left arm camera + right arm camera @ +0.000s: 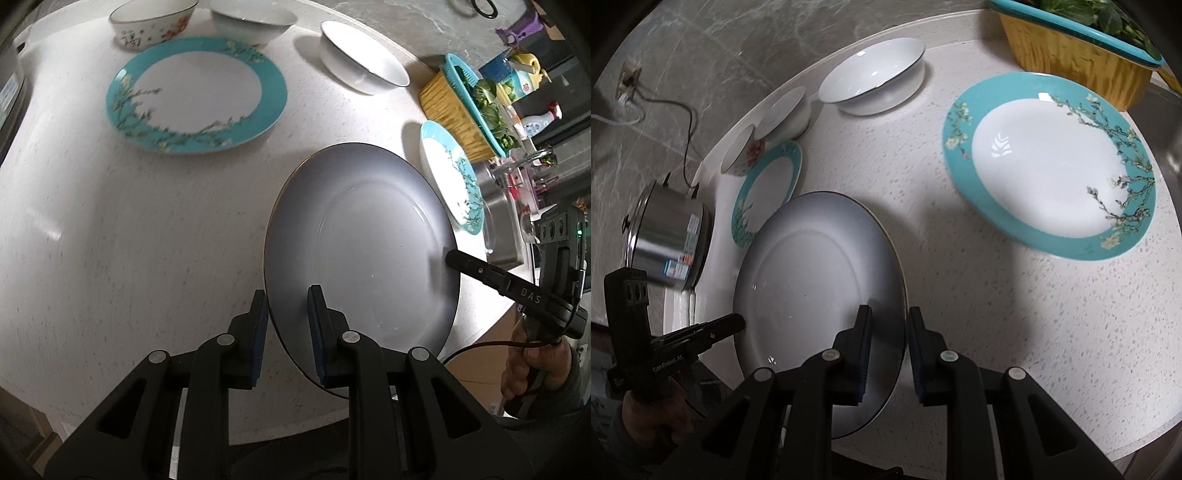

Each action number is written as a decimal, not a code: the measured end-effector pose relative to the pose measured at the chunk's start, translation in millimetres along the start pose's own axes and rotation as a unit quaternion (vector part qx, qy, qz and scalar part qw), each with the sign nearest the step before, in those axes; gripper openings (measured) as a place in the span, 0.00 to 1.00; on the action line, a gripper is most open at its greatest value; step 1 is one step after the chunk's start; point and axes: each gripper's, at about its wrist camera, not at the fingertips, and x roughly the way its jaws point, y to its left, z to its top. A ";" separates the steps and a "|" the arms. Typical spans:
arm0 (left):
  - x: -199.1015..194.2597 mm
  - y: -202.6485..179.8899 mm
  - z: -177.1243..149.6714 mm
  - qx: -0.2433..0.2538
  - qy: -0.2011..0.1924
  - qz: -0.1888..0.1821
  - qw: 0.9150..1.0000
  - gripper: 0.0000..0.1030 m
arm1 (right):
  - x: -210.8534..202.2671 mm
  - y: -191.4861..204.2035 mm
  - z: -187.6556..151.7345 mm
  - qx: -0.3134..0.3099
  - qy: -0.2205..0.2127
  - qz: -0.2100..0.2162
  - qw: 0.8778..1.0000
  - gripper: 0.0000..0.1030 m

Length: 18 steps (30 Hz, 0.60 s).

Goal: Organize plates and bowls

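A grey plate (362,251) with a thin dark rim is held off the counter (110,229) by both tools at once. The left tool (286,325) is nearly closed, its blue pads pinched on the plate's near edge; the right tool (888,350) is likewise nearly closed, clamped on the opposite edge. The step in hand appears to be the carrying of this plate toward a stack. The next move probably calls for it to be levelled and lowered onto one of the two teal-rimmed floral plates, the nearer to it being the one on its right (1049,162); the other (195,92) lies beyond the grey plate, by the bowls. All the ware looks glazed, smooth and slippery. Three bowls sit beyond the grey plate: one floral (151,22), two plain white (255,18) (364,55). The counter is pale speckled stone.
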 end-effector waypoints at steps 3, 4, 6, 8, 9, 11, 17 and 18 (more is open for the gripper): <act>3.8 11.3 -7.6 -0.004 -0.002 0.004 1.000 0.18 | 9.8 1.1 -6.1 -0.010 0.005 0.000 1.000 0.21; 5.3 16.5 -10.6 -0.007 -0.001 0.006 1.000 0.18 | 12.7 1.3 -7.7 -0.013 0.005 0.001 1.000 0.21; 7.0 22.7 -15.8 -0.009 -0.002 0.008 1.000 0.18 | 19.6 3.4 -10.6 -0.018 0.010 0.001 1.000 0.21; 11.1 27.8 -16.0 -0.007 -0.005 0.007 1.000 0.18 | 22.2 2.8 -13.7 -0.023 0.008 0.002 1.000 0.21; 13.5 29.3 -15.1 -0.007 -0.006 0.007 1.000 0.18 | 24.0 2.5 -13.7 -0.023 0.007 0.003 1.000 0.21; 17.0 30.1 -14.3 -0.003 -0.007 0.008 1.000 0.18 | 26.7 1.2 -13.3 -0.024 0.003 0.003 1.000 0.21; 31.6 25.8 -6.3 0.004 -0.004 0.011 1.000 0.18 | 36.8 0.0 -11.9 -0.031 -0.003 -0.006 1.000 0.22; 33.7 25.1 -5.5 0.003 -0.002 0.011 1.000 0.18 | 38.4 0.3 -12.1 -0.031 -0.003 -0.007 0.999 0.22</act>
